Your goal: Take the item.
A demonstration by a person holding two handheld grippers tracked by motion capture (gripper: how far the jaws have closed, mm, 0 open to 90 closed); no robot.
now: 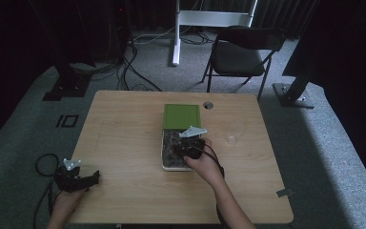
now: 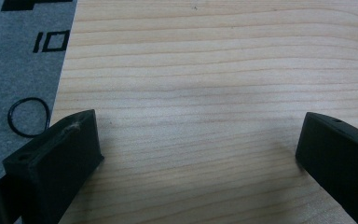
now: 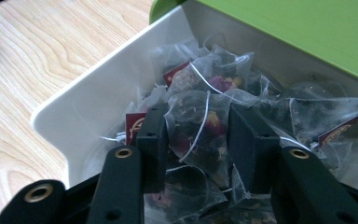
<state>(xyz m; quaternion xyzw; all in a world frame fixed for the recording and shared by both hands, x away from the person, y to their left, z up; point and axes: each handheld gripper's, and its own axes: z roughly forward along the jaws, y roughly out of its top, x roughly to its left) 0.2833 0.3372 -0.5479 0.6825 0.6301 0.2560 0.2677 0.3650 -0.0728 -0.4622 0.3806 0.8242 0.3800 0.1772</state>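
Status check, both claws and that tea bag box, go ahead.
Right claw shut on tea bag inside white box. Left claw open over bare table. Green lid open, nothing blocking.

A dim room with grey carpet, seen around a wooden table.

The pale wooden table (image 1: 124, 143) is set on a grey carpet floor (image 1: 24, 129), which is lit more brightly at the right. A black folding chair (image 1: 243, 52) is placed just beyond the table's far edge, and a white stand (image 1: 186, 24) is seen behind it to the left. Black cables (image 1: 128, 71) are strewn over the carpet near dark posts (image 1: 66, 76) at the left; another dark post (image 1: 298, 81) stands at the right. Dark curtains (image 1: 276, 12) close off the back. A black rectangle mark (image 1: 67, 120) is laid on the carpet beside the table.
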